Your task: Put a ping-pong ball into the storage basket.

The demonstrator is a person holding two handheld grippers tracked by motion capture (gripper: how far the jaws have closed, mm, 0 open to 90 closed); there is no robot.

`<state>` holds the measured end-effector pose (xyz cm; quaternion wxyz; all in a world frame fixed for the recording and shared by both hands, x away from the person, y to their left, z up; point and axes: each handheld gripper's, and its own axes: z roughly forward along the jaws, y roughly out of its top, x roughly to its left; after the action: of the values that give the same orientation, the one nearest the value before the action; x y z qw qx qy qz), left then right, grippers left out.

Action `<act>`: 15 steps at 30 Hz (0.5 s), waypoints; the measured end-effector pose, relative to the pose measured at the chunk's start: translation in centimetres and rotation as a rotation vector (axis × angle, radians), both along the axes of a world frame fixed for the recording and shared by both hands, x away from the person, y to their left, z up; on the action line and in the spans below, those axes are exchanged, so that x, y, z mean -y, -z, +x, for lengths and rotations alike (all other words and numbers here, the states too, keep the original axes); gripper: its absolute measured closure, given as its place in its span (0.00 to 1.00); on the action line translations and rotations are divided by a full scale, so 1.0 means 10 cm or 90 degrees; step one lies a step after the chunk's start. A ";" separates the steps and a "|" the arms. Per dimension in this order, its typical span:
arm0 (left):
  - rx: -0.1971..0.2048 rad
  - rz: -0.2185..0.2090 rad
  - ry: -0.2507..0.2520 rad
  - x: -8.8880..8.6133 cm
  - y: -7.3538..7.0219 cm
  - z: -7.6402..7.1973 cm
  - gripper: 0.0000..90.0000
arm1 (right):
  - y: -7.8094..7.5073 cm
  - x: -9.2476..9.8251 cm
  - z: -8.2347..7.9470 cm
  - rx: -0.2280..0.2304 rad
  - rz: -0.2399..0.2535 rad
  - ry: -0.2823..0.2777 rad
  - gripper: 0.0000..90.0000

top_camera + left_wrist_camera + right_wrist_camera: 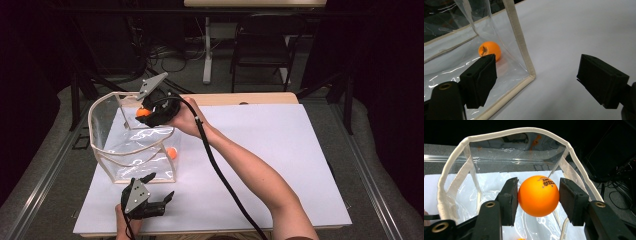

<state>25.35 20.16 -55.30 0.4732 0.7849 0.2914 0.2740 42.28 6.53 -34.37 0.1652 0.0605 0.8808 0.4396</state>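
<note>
High view: the right tool (145,113) pinches an orange ball (142,112) above the open top of a clear bag (102,145) standing on the counter (280,150). A second ball (172,153) lies inside. The left tool (159,187) rests spread, near the bag's front.

Left gripper view: jaws stand wide apart, nothing between them; the second ball (489,50) sits in the bag's corner.

Right gripper view: both pads press the held ball (538,195) across its widest line. Judged light, smooth and thin-walled; grip centrally, with modest force, or it may squirt out.
</note>
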 end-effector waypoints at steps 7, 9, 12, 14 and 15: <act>0.001 0.001 0.000 0.01 -0.01 -0.01 0.18 | 0.02 -0.03 0.01 -0.002 -0.010 0.000 0.56; -0.001 0.001 0.002 0.01 0.00 0.00 0.18 | 0.03 -0.04 0.01 -0.002 -0.016 -0.002 0.56; 0.001 0.000 0.002 0.01 0.00 0.00 0.18 | 0.05 -0.05 0.02 -0.005 -0.019 0.000 0.56; 0.000 0.001 0.002 0.00 -0.01 -0.01 0.18 | 0.05 -0.05 0.02 -0.006 -0.019 0.000 0.56; 0.000 0.000 0.001 0.00 -0.01 -0.01 0.18 | 0.05 -0.05 0.02 -0.008 -0.018 0.000 0.56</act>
<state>25.27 20.17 -55.23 0.4735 0.7852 0.2904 0.2738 42.51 7.02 -34.92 0.1607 0.0605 0.8880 0.4266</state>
